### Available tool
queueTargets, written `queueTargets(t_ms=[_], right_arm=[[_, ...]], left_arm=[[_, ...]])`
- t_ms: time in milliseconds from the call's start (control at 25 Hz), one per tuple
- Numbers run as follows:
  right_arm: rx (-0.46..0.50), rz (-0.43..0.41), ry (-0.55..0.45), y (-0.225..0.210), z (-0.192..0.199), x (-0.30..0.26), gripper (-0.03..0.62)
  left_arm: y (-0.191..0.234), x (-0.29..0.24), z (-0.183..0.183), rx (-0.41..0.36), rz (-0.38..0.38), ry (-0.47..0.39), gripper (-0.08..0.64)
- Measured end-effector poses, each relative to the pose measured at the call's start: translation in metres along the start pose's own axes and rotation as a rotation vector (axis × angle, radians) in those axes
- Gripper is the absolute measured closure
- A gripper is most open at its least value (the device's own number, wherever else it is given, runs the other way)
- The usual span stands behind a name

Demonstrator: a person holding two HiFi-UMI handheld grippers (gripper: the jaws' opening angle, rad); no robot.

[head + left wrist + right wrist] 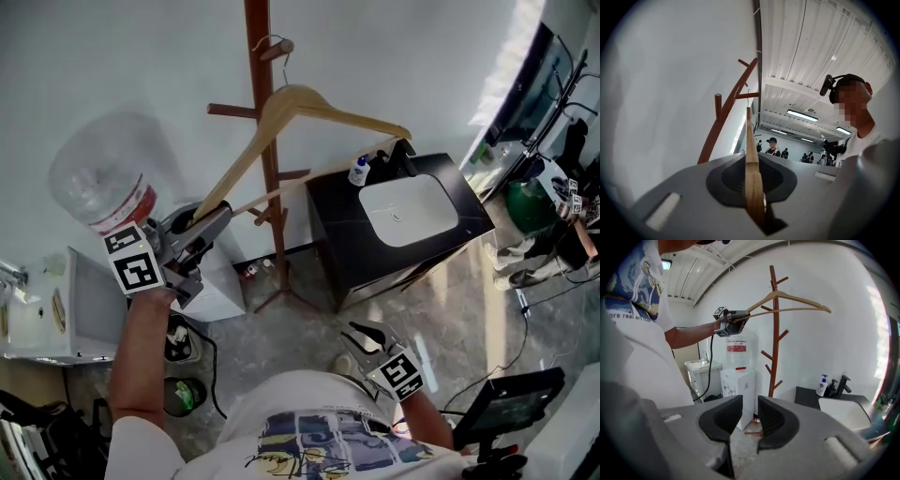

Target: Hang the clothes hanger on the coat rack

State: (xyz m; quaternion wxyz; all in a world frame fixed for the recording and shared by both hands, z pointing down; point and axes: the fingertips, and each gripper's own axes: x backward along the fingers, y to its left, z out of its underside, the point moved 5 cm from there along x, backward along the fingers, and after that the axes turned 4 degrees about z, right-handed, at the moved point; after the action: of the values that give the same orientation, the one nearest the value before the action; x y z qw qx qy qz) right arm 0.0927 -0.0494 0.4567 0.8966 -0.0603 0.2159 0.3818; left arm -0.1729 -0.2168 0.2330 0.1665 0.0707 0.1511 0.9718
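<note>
A light wooden clothes hanger (pixel 309 108) is held up level by its left arm tip, with my left gripper (pixel 199 225) shut on it. Its wire hook (pixel 282 58) sits close to a top peg of the brown coat rack (pixel 267 169); I cannot tell whether it rests on the peg. In the left gripper view the hanger (pixel 752 178) runs edge-on between the jaws toward the coat rack (pixel 725 115). The right gripper view shows the hanger (pixel 792 303), the left gripper (pixel 733 317) and the coat rack (pixel 776 338) from the side. My right gripper (pixel 366 336) hangs low by my body, open a little and empty.
A water dispenser with a big bottle (pixel 98 183) stands left of the rack. Right of it is a black vanity (pixel 333 225) with a white basin (pixel 408 211), a soap bottle (pixel 359 171) and a black tap (pixel 403 155). Cables lie on the floor. Several people stand far off (pixel 773 146).
</note>
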Motion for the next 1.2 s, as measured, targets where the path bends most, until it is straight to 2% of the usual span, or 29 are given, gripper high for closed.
queueTargets(t_ms=[360,680,960,1200], right_arm=[[-0.002,-0.011,0.000,0.000,-0.002,-0.003,0.491],[-0.004,-0.016,0.006,-0.011,-0.021,-0.006,0.491],[0.033,-0.023,-0.040,-0.015,-0.049,-0.016,0.491],[0.035,-0.048,-0.022,-0.007,-0.046,-0.019,0.491]], left_arm=[[0.021,0.010,0.011,-0.019,-0.077,0.027,0.528],[0.033,0.013,0.008,-0.105,-0.131,0.050,0.526],[0.047,0.012,0.010,-0.162,-0.159,0.061,0.524],[0.058,0.016,0.012,-0.184,-0.216,0.042,0.515]])
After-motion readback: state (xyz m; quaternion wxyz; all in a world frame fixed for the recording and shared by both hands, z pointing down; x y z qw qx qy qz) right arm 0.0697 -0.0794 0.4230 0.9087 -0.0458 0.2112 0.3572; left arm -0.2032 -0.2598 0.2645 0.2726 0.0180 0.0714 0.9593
